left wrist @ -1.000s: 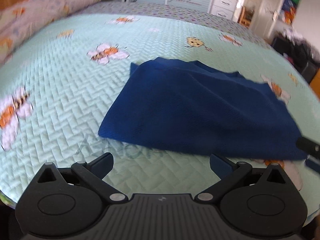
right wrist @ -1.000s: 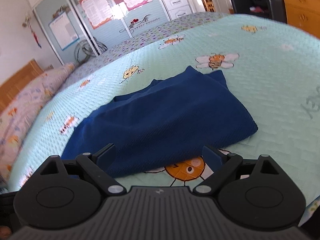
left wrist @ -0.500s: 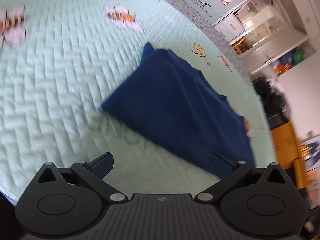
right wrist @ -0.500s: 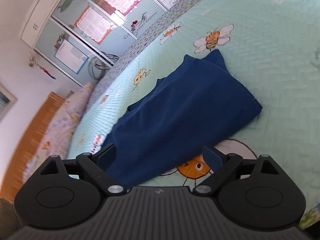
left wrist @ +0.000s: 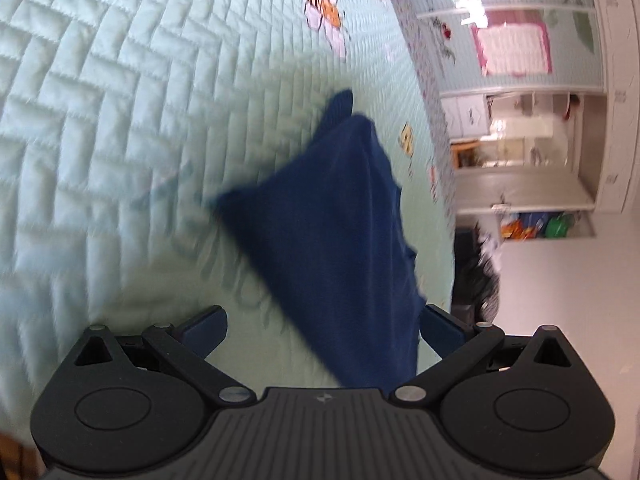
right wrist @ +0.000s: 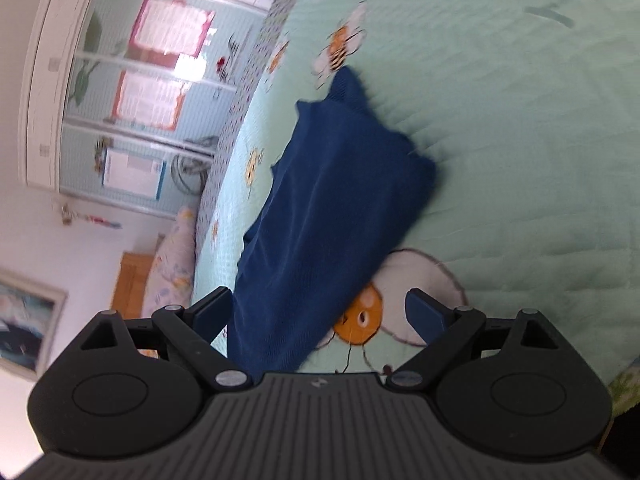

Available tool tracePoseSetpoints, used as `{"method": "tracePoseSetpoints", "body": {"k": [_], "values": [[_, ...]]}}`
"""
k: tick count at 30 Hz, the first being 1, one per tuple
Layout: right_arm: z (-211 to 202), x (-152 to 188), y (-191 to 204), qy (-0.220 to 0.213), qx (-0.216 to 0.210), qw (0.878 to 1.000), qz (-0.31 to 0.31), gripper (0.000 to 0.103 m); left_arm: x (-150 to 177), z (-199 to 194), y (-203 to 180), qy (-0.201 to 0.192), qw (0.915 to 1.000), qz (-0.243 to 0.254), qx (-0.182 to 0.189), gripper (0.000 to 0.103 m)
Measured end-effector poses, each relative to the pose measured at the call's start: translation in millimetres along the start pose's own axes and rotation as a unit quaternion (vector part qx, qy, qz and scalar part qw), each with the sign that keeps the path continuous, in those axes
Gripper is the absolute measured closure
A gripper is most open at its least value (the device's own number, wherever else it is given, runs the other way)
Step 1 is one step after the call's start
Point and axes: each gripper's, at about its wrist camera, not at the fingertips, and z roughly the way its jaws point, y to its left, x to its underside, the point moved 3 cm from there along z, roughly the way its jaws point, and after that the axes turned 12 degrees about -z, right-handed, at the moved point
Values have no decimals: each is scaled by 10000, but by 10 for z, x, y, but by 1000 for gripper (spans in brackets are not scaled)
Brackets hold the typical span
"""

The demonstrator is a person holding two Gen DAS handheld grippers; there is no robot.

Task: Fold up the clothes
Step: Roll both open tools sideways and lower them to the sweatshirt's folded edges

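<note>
the bed [left wrist: 100, 128] fills most of what i see, covered in a pale green quilted spread printed with bees [right wrist: 340, 46] and flowers. behind it stands a wardrobe [right wrist: 132, 92] with pink and orange posters on its doors, and a floral pillow [right wrist: 172, 264] lies by the wooden headboard. both views are tilted and a little blurred. on the spread lies the folded dark blue garment [left wrist: 340, 240], a flat pile with one corner poking out at its far end; it partly covers a large bee print [right wrist: 396, 300]. the left claw [left wrist: 322, 326] is spread wide, its near edge of cloth running between the fingers, nothing pinched. the right claw [right wrist: 318, 312] is likewise spread, over the garment's other near edge.
</note>
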Motion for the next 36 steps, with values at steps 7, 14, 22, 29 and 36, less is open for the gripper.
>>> {"method": "tracePoseSetpoints", "body": {"k": [7,14,22,29,36], "values": [[40,-31,-167,-247,-136,9988,409,10,-100,220,-31,-44,9987,-309,393,1],[176,-145,-157,-472,9,9970,612,6,-168,471,-181,-144,9985,-464,270,1],[494,-344,-70,-816,338,9925,844,3,-295,622,-349,-211,9984,-522,21,1],[695,-402,25,-709,1107,9895,604,36,-284,660,-412,-238,9993,-263,-87,2],[328,-261,-207,-1023,978,9842,1065,37,-311,616,-341,-165,9997,-159,-67,5]]}}
